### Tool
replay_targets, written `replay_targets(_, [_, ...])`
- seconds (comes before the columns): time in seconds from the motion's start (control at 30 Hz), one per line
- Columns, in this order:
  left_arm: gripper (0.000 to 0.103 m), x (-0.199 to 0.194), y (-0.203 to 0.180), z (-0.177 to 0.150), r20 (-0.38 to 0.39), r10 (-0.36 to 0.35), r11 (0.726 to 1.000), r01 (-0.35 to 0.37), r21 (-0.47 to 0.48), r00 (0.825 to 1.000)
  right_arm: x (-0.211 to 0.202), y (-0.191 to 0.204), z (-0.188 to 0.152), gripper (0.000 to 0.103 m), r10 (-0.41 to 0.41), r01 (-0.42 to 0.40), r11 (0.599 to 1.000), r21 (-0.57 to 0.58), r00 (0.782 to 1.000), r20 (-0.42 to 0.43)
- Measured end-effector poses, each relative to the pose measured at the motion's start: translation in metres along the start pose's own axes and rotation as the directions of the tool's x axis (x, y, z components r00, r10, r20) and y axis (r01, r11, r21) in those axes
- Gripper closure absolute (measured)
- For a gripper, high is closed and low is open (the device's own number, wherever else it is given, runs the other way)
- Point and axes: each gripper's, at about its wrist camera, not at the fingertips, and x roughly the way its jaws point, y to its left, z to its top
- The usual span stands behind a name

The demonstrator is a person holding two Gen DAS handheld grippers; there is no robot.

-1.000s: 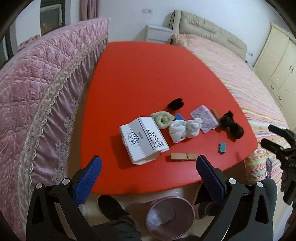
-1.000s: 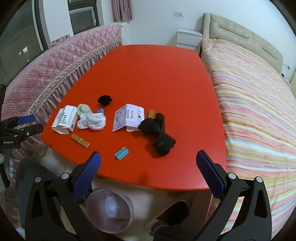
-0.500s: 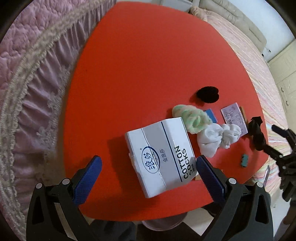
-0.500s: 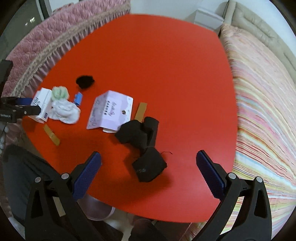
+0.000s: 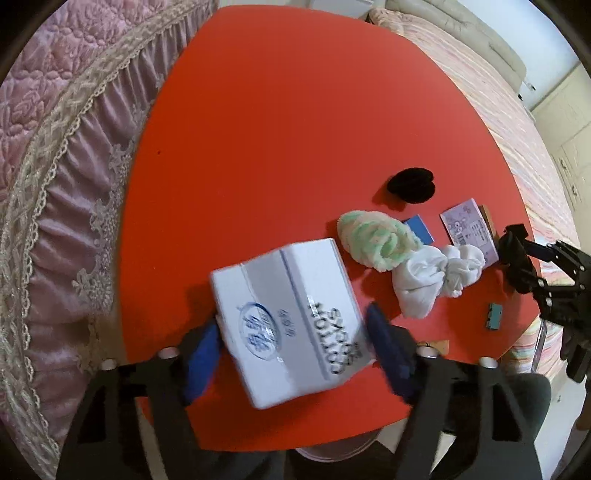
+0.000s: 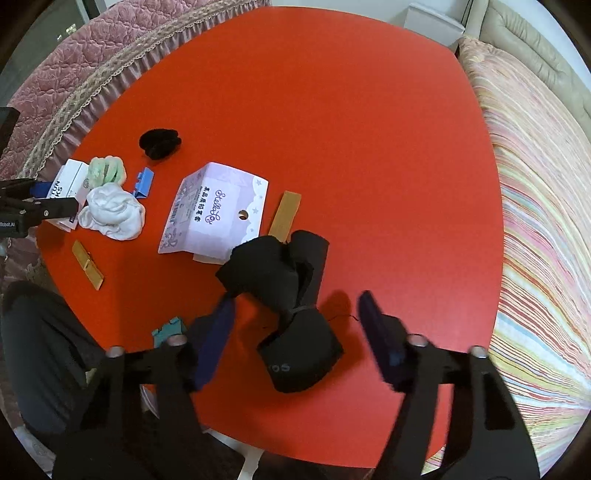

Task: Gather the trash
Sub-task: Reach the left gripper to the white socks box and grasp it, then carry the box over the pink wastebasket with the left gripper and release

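since half a second ago my left gripper (image 5: 291, 332) closes around the white sock box (image 5: 288, 317); my right gripper (image 6: 295, 325), open, straddles the black socks (image 6: 288, 295) at 6 o'clock on the table (image 6: 332, 110).

Red table (image 6: 332, 122), rounded edge. Pink quilted bedspread (image 5: 44, 122) with lace trim, along one side. Striped bed cover (image 6: 543, 206) along the other; beige padded headboard (image 6: 535, 33) beyond. White nightstand (image 6: 434, 18) past the table's far end. Cream wardrobe doors (image 5: 570, 122) at the left wrist view's right edge. Green-and-white rolled sock (image 5: 373, 240), white sock bundle (image 5: 436, 277), black socks (image 6: 291, 295), all lying on the table.
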Motion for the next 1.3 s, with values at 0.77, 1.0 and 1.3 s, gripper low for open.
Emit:
replay_targets(0.77, [0.059,-0.074,-0.041,-0.048,0.259,0.024,0.985,-0.066,0.157,0.966,-0.048,0.009,-0.033,0.081,0.010,-0.031,0.994,0.102,0.981,0.196])
replay_targets(1.0, [0.059,-0.102,-0.054,-0.080,0.317,-0.045,0.979,-0.022,0.204,0.947,-0.088,0.044,-0.063,0.081,0.042,-0.064,0.995,0.071,0.962,0.271])
replay_targets(1.3, [0.059,-0.118,-0.078,-0.134,0.330,-0.131,0.961,0.038,0.274,0.935,-0.114,0.090,-0.116,0.081,0.117,-0.135,0.990,0.039,0.947,0.299])
